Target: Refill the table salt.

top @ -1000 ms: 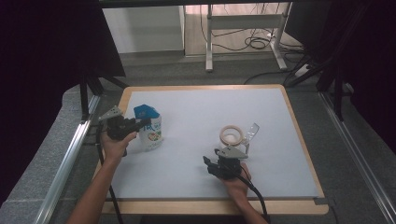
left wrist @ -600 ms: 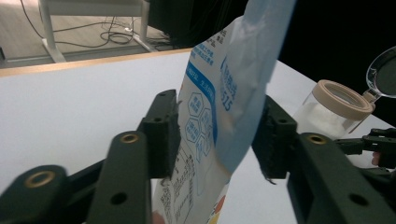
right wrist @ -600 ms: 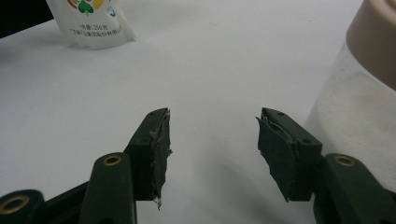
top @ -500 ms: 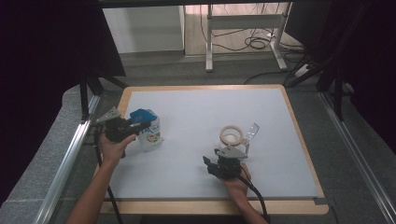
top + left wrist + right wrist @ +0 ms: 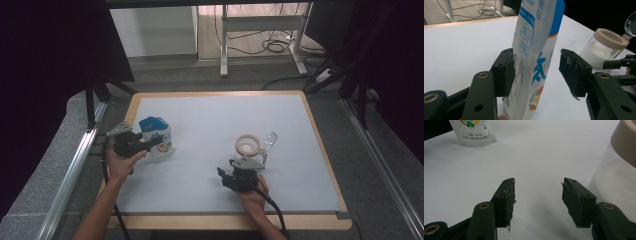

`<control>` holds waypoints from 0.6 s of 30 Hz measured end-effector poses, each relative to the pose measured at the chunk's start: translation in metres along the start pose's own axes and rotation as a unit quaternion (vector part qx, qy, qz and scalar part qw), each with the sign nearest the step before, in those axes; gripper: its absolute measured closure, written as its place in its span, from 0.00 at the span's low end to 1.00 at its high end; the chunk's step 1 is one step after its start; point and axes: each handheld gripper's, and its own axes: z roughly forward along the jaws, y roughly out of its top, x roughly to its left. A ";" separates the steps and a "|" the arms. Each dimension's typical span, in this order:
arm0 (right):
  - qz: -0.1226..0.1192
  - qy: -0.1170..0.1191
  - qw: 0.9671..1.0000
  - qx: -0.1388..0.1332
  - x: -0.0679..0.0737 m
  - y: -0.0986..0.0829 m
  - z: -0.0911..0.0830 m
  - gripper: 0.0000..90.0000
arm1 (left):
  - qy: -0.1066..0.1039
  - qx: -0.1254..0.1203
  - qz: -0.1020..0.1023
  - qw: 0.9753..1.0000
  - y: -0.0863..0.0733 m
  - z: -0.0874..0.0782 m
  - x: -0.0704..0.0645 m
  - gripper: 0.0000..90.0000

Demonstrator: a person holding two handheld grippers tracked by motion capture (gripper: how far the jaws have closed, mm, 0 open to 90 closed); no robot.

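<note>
Pouch (image 5: pixel 534 62), white with a blue top and printed lettering, stands upright at the surface's (image 5: pixel 210 120) left side between my left tongs (image 5: pixel 537 72), one pad touching it. The glass jar (image 5: pixel 248 146) holds white powder. My right tongs (image 5: pixel 537 200) gape wide beside it.

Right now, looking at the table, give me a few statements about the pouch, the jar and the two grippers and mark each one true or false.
1. The pouch stands between the open jaws of the left gripper. True.
2. The right gripper is shut on the jar. False: its jaws stand open with nothing between them, and the jar is beside it.
3. The jar holds a white powder. True.
4. The pouch lies flat on the table. False: it stands upright.
5. The jar's lid is closed. False: it is flipped open.
</note>
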 end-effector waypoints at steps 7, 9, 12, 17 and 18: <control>-0.002 0.000 1.000 -0.003 0.000 0.001 -0.001 0.49 | 0.002 0.012 -0.017 1.000 -0.012 -0.001 0.003 0.49; -0.003 0.000 1.000 -0.005 0.000 0.002 -0.003 0.49 | 0.002 0.016 -0.021 1.000 -0.016 -0.001 0.003 0.49; -0.003 0.001 1.000 -0.008 0.000 0.003 -0.005 0.49 | 0.004 0.019 -0.025 0.999 -0.022 -0.002 0.003 0.49; -0.005 0.001 1.000 -0.011 -0.003 0.003 -0.010 0.49 | 0.005 0.024 -0.030 0.999 -0.029 -0.003 0.002 0.49; -0.005 0.001 1.000 -0.011 -0.003 0.003 -0.010 0.49 | 0.005 0.025 -0.030 0.999 -0.030 -0.004 0.001 0.48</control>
